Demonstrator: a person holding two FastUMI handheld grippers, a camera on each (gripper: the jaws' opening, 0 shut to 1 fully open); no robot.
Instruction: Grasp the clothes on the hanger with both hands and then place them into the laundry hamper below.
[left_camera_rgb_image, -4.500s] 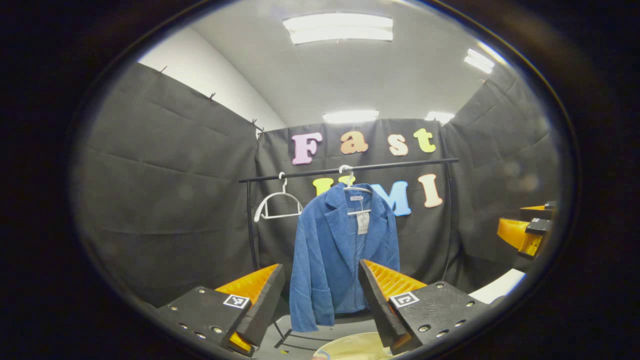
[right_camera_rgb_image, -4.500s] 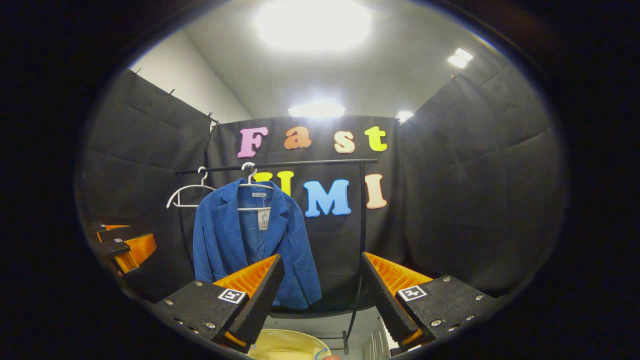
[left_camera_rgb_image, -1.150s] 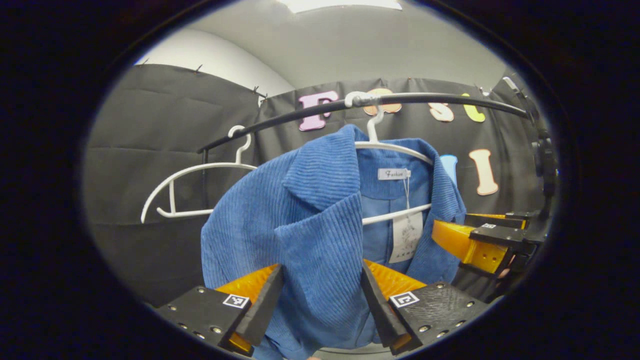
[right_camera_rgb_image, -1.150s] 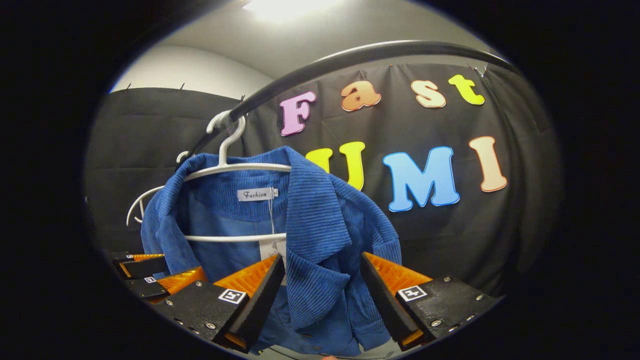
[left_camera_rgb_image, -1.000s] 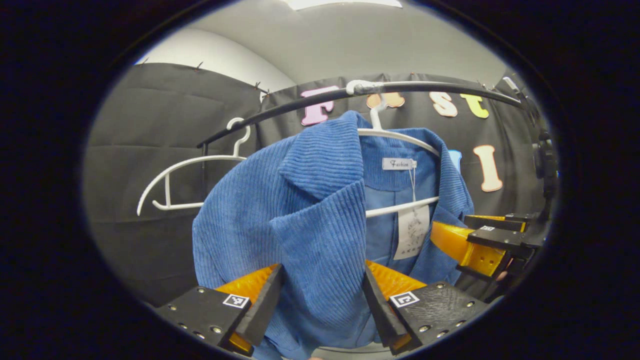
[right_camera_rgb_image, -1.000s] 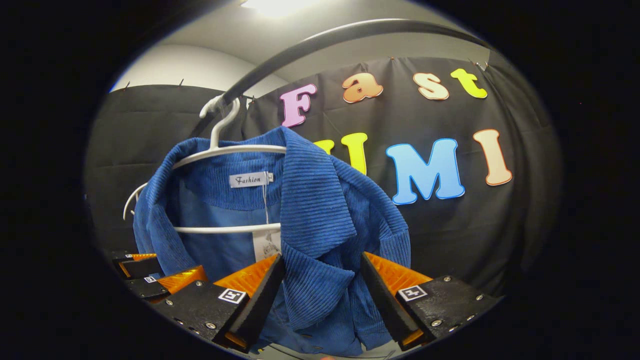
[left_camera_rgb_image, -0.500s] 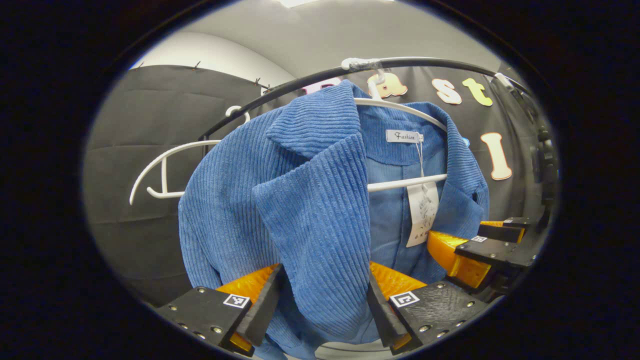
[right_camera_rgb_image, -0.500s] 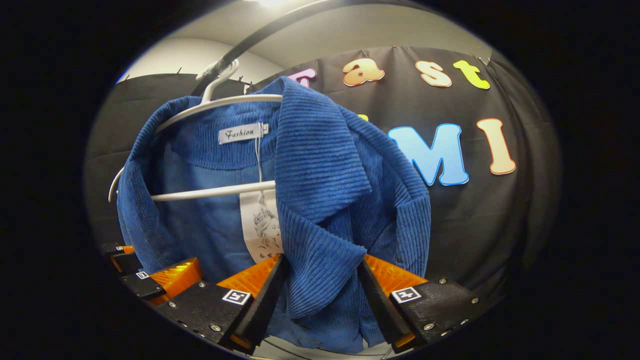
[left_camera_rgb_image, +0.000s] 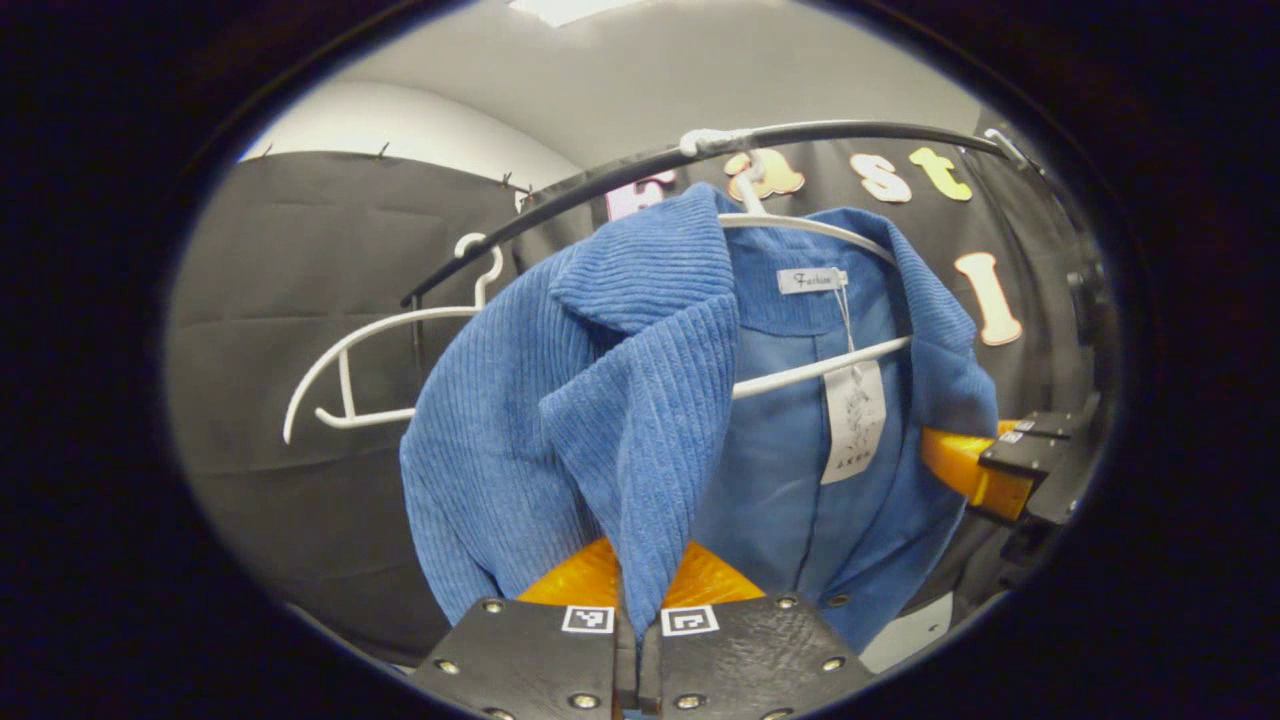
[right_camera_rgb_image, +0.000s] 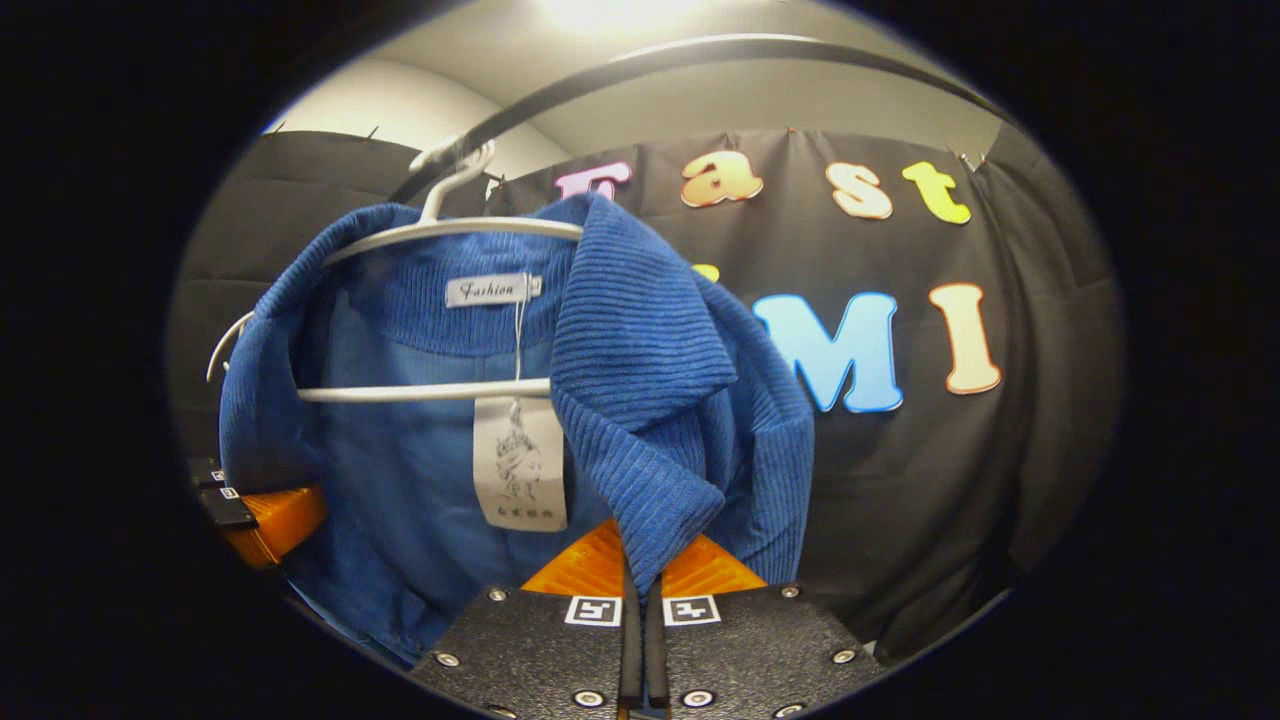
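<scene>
Corduroy, left gripper view: the blue jacket (left_camera_rgb_image: 560, 420) is ribbed cloth, open at the front, with a paper tag (left_camera_rgb_image: 853, 420) hanging inside at the collar.
Jacket place: on a white hanger (left_camera_rgb_image: 800, 225), whose hook sits near the middle of the black rail (left_camera_rgb_image: 860, 130).
Spare hanger: a second white hanger (left_camera_rgb_image: 350, 370), bare, hooks onto the rail toward its left end, just beside the jacket's shoulder.
Left gripper (left_camera_rgb_image: 640, 590): fingers pressed together on the tip of the near lapel, cloth pinched between them.
Other gripper: at the right edge of the jacket, touching the far front panel; its grip cannot be told from here.

Corduroy, right gripper view: the jacket (right_camera_rgb_image: 660, 400) hangs on its hanger (right_camera_rgb_image: 450, 228), the hook over the rail (right_camera_rgb_image: 620, 65) at its left part.
Tag: the paper tag (right_camera_rgb_image: 518, 460) hangs below the hanger's lower bar, inside the open front.
Right gripper (right_camera_rgb_image: 640, 580): fingers closed together on the point of the near lapel, which is clamped between them.
Other gripper: at the jacket's lower left edge, against the cloth, partly hidden behind it.
Wall: black cloth (right_camera_rgb_image: 1030, 400) behind the rail.
</scene>
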